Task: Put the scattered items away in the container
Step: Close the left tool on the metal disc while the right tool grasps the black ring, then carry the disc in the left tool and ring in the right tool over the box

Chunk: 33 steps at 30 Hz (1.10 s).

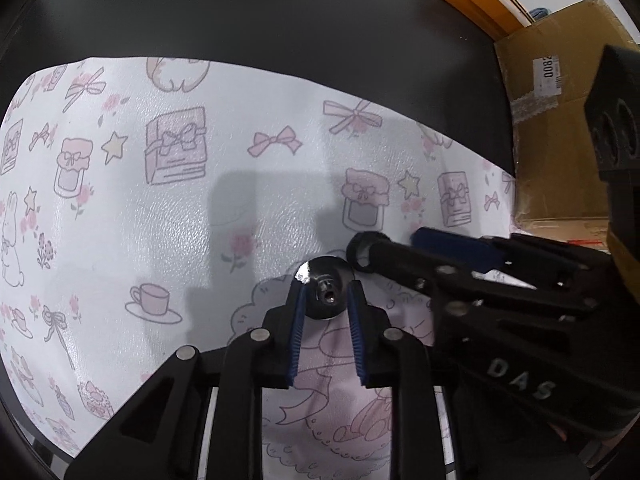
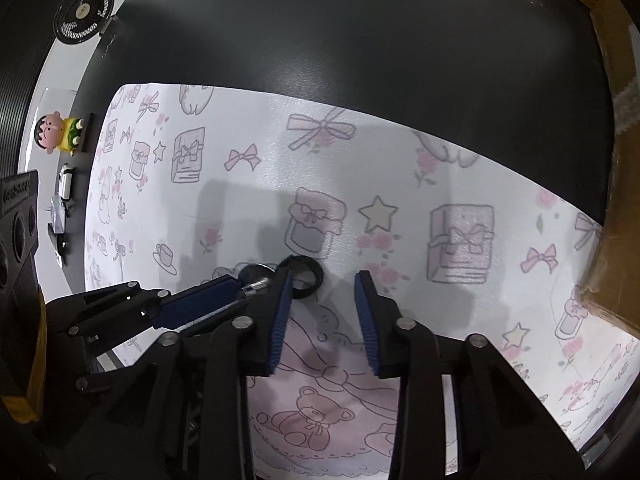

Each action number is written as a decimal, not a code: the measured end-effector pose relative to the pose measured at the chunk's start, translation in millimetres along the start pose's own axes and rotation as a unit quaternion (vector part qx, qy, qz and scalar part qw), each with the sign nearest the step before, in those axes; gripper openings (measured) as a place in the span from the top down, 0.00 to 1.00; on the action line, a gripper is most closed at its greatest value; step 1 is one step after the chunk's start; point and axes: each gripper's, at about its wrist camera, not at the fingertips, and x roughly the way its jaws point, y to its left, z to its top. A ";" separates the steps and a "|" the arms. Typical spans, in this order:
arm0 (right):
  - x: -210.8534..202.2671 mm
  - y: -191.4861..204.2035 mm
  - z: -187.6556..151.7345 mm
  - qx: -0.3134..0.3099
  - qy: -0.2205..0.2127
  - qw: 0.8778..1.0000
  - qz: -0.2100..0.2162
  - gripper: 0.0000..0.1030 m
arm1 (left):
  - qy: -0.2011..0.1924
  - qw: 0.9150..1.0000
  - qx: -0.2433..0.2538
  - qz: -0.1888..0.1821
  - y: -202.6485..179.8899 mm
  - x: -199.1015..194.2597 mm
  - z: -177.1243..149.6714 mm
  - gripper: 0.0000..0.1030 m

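The left gripper (image 1: 326, 294) pinches a shiny metal knob-like piece (image 1: 325, 286) between its blue pads (image 1: 297, 334), holding it just above a white mat (image 1: 240, 184) printed with pink bows, jars, books and teacups; the mat covers most of a dark tabletop (image 1: 280, 12), leaving the far edge bare. In the right wrist view the same metal piece (image 2: 256, 276) shows at the tip of the left gripper (image 2: 240, 284), which comes in from the left side. The right gripper (image 2: 322, 296) has its jaws spread wide and holds nothing; a black ring (image 2: 304, 276) sits just beside its left finger, and whether it touches the finger or rests on the mat cannot be told. From the left wrist view the right gripper (image 1: 396, 246) reaches in from the right, the black ring (image 1: 362, 252) at its near fingertip, close beside the metal piece. Cardboard boxes (image 1: 556, 120) stand past the tabletop's right edge. Beyond the left edge are a small fan (image 2: 84, 12) and a cartoon figurine (image 2: 58, 132).
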 end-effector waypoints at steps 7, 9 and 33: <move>5.1 9.6 4.4 -0.015 0.022 0.998 -0.048 0.93 | 0.006 1.000 -0.002 -0.008 -0.6 4.7 7.9 0.89; 6.0 10.4 4.8 -0.018 0.025 0.998 -0.053 0.94 | 0.007 1.000 -0.002 -0.008 -1.8 5.5 8.8 0.89; -61.1 9.4 -10.2 0.038 -0.068 0.997 -0.028 0.97 | -0.025 0.999 0.026 -0.008 -8.7 -62.5 11.3 0.91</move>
